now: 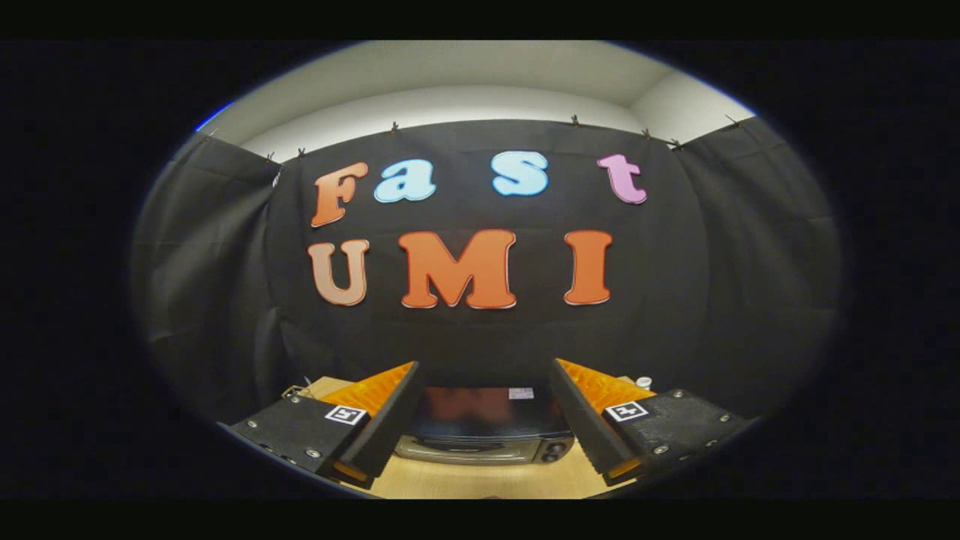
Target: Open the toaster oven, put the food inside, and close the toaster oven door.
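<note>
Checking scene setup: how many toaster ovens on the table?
1. The toaster oven sits on the wooden table, just ahead of the open tool, between its fingers. The fingers may hide other items.

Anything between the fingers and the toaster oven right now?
Nothing. In the gripper view the gripper is open, holding nothing, and the toaster oven sits just ahead, framed between the fingers on the wooden table, door shut.

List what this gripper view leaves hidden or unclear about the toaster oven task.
- Toaster oven: its sides sit behind the open hand-held gripper fingers; the door state is unclear.
- Food: cannot be made out.
- Small white object beyond the fingers: too small to identify.
</note>
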The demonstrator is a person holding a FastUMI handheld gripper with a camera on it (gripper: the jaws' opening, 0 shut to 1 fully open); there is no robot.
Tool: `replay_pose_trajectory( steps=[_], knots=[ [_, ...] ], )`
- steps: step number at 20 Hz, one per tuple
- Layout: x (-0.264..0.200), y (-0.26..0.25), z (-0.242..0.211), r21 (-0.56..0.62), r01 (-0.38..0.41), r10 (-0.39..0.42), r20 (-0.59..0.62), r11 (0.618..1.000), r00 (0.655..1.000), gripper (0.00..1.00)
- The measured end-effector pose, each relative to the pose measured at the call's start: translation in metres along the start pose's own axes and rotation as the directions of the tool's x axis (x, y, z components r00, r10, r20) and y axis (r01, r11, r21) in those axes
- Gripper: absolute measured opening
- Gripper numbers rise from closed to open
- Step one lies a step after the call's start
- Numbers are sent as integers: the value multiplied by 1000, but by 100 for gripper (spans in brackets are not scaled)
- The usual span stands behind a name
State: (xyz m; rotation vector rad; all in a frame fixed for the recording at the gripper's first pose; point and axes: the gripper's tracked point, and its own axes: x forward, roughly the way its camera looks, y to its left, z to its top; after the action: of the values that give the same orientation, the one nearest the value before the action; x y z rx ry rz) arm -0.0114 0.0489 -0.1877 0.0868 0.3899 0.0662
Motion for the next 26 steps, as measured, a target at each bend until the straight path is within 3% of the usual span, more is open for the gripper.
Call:
replay_pose_trajectory(
  steps=[6,11,21,26],
  knots=[
    [40,22,-110,19,-40,43,-192,999,980,100],
    [65,28,-159,-4,-3,1,-286,1000,958,100],
    [84,38,-213,20,18,-8,-404,1000,915,100],
    [81,35,-209,-16,13,-18,-335,1000,942,99]
  ],
)
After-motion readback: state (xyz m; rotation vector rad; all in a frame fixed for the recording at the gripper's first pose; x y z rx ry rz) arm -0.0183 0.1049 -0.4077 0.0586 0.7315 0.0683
